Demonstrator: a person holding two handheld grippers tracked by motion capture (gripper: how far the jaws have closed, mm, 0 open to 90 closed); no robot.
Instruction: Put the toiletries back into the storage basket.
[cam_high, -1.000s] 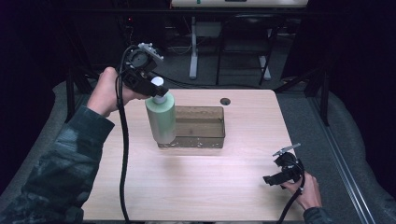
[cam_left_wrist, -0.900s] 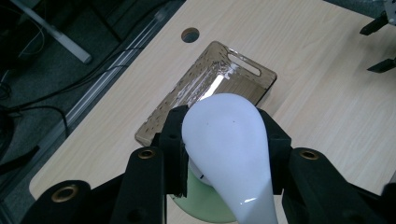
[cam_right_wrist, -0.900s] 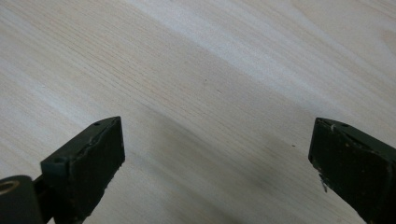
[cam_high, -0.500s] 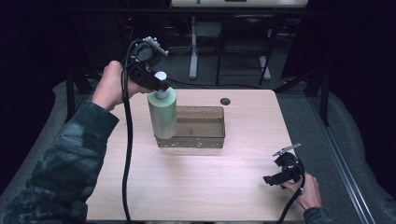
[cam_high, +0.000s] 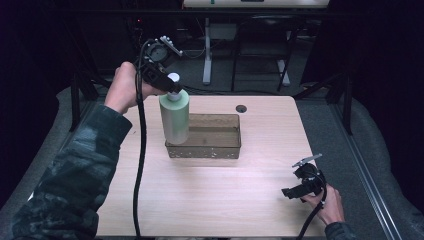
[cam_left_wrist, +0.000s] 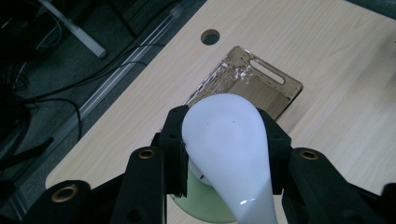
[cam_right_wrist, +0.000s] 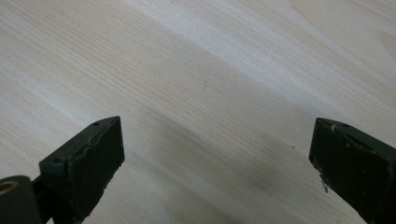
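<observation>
Bottle (cam_high: 175, 117) pinched by white cap in left gripper (cam_left_wrist: 224, 154) above bin (cam_high: 220, 150) edge; could slip, topple. Right gripper (cam_right_wrist: 215, 158) open, idle.

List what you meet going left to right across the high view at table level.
Left hand → left gripper → green bottle → clear tray → right gripper → right hand.
</observation>
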